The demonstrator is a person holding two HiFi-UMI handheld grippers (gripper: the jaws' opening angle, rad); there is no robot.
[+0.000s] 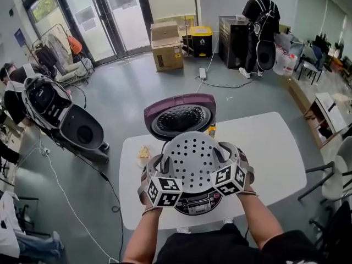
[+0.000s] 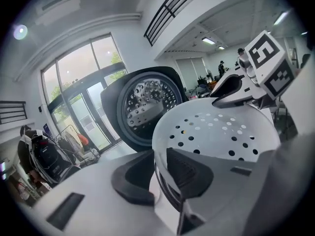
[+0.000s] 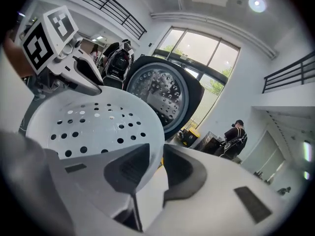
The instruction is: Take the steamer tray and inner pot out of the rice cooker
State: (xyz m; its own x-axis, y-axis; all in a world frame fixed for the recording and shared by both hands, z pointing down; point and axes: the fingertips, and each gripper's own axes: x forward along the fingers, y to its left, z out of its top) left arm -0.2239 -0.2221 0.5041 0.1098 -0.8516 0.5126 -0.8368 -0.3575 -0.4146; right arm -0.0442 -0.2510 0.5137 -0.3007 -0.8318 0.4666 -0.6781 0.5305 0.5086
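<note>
The white perforated steamer tray (image 1: 192, 158) hangs above the rice cooker (image 1: 199, 203), whose purple lid (image 1: 180, 116) stands open behind it. My left gripper (image 1: 163, 164) is shut on the tray's left rim, and my right gripper (image 1: 223, 159) is shut on its right rim. In the left gripper view the tray (image 2: 216, 132) has its wall pinched between the jaws of the left gripper (image 2: 158, 173). The right gripper view shows the tray (image 3: 93, 122) clamped the same way by the right gripper (image 3: 156, 168). The tray hides the inner pot.
The cooker stands on a white table (image 1: 275, 147) near its front edge. A small yellowish item (image 1: 144, 153) lies on the table left of the cooker. A person (image 1: 259, 26) stands far back by a dark cabinet; chairs (image 1: 335, 180) sit to the right.
</note>
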